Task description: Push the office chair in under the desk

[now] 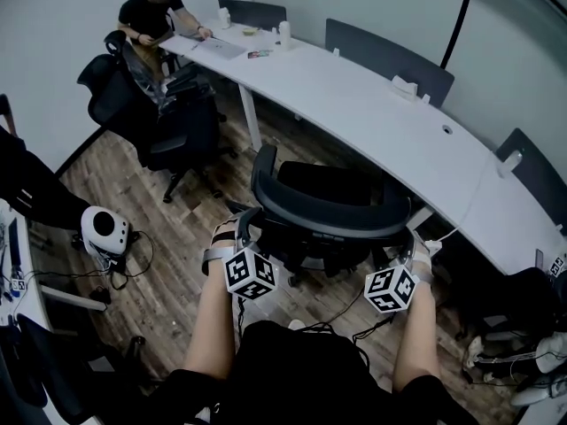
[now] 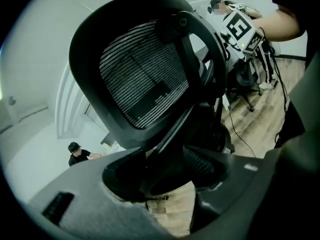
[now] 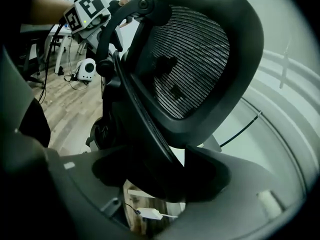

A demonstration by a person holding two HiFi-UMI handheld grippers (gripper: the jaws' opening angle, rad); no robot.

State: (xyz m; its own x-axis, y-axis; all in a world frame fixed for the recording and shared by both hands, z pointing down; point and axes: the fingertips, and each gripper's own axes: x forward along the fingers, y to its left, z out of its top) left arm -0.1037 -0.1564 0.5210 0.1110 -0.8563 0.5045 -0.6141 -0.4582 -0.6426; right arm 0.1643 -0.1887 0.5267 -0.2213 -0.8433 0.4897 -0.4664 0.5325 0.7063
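A black mesh-backed office chair [image 1: 328, 211] stands facing the long curved white desk [image 1: 372, 113], its seat partly beneath the desktop. My left gripper [image 1: 237, 228] is at the left edge of the backrest and my right gripper [image 1: 409, 246] at the right edge. In the left gripper view the mesh back [image 2: 140, 69] fills the frame, and its rim runs down between the spread jaws of the left gripper [image 2: 165, 184]. The right gripper view shows the same from the other side: the backrest [image 3: 190, 59] with its rim inside the wide jaws of the right gripper [image 3: 160, 184]. Neither pair visibly clamps the rim.
Other black chairs [image 1: 168, 122] crowd the left end of the desk, where a person [image 1: 155, 16] sits. A white device [image 1: 106, 230] and cables [image 1: 354, 317] lie on the wood floor. Grey panels [image 1: 390, 60] line the desk's far side. Bags [image 1: 523, 326] sit at right.
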